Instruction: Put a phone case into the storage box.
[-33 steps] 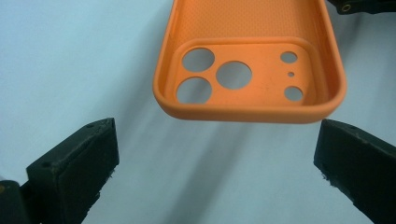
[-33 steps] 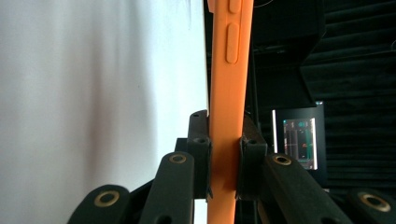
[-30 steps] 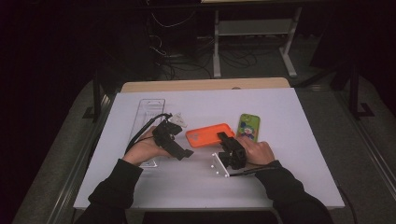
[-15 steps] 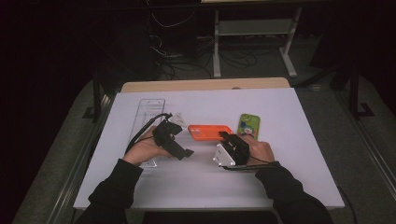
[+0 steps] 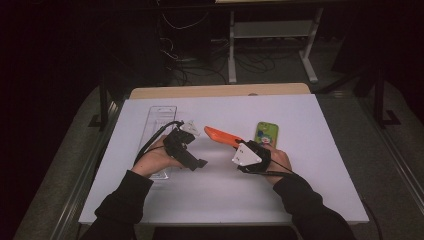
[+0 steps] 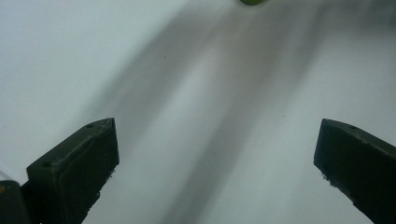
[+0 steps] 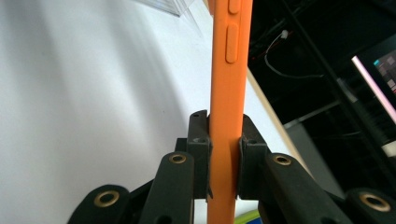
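White bench [image 5: 310, 190] | your right gripper [image 5: 239, 146] jaws clamp orange phone case [image 5: 223, 136], raised edge-on left of green phone [image 5: 266, 134] | your left gripper [image 5: 197, 162] jaws wide, empty, farther left

The high camera sits above my side and looks forward and down over the whole white table [image 5: 320, 190]. The camera on my left gripper [image 6: 217, 154] faces the tabletop from close by, a green phone [image 6: 252, 1] at its top edge. The one on my right gripper [image 7: 224, 154] looks closely along an orange phone [image 7: 229, 93]. All three share the tabletop.
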Motion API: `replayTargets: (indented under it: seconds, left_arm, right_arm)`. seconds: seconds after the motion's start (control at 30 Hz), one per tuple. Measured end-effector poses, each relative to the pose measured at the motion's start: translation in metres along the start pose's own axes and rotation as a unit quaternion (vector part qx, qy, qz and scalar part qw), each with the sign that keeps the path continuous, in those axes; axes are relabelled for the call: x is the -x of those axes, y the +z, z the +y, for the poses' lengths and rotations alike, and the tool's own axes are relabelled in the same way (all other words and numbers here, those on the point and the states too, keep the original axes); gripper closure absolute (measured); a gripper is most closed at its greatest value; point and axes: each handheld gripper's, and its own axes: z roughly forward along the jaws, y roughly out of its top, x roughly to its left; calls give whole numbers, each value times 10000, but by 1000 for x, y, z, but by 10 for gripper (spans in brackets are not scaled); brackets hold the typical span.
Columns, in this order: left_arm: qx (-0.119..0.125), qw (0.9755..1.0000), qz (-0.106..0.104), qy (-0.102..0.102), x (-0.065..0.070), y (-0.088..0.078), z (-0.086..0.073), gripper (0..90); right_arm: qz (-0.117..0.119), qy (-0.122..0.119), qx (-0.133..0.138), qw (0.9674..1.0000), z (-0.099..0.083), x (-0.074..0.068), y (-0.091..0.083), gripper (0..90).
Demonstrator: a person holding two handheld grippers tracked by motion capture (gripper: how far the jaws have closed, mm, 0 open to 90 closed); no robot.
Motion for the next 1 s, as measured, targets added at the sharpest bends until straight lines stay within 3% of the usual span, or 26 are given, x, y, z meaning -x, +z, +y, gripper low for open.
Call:
replayTargets:
  seconds: [0.2, 0.3, 0.53, 0.6, 0.63, 0.7, 0.83, 0.9, 0.97, 1.0]
  left_arm:
    - [7, 10000, -2, -55, 2, 1, 0, 0]
    - [9, 9999, -6, -103, 2, 1, 0, 0]
    - [27, 9999, -4, -117, 2, 0, 0, 0]
    - [42, 9999, -1, -116, 2, 0, 0, 0]
    - [136, 9997, -3, -219, 3, 1, 0, 0]
    - [60, 9999, -5, -115, 1, -1, 0, 0]
    - [113, 9998, -2, -155, 1, -1, 0, 0]
    - [129, 9998, -10, -174, 1, -2, 0, 0]
    - [142, 9997, -15, -192, 0, -2, 0, 0]
    - [155, 9997, -14, -197, 0, -2, 0, 0]
  right_arm:
    - [276, 688, 30, 9972, -2, 10, 0, 777]
    - [401, 1080, 72, 9933, -2, 13, 0, 777]
    - [675, 1644, 111, 9840, -6, 21, 2, 777]
    - [763, 1875, 114, 9792, -7, 23, 2, 777]
    - [816, 2015, 113, 9760, -7, 24, 2, 778]
    - [927, 2261, 102, 9696, -8, 26, 1, 777]
    - [1114, 2590, 126, 9593, -12, 33, 3, 777]
    - [1209, 2853, 135, 9507, -15, 35, 3, 778]
    - [1352, 3189, 157, 9380, -16, 37, 4, 778]
    - [1347, 3232, 186, 9365, -18, 39, 5, 778]
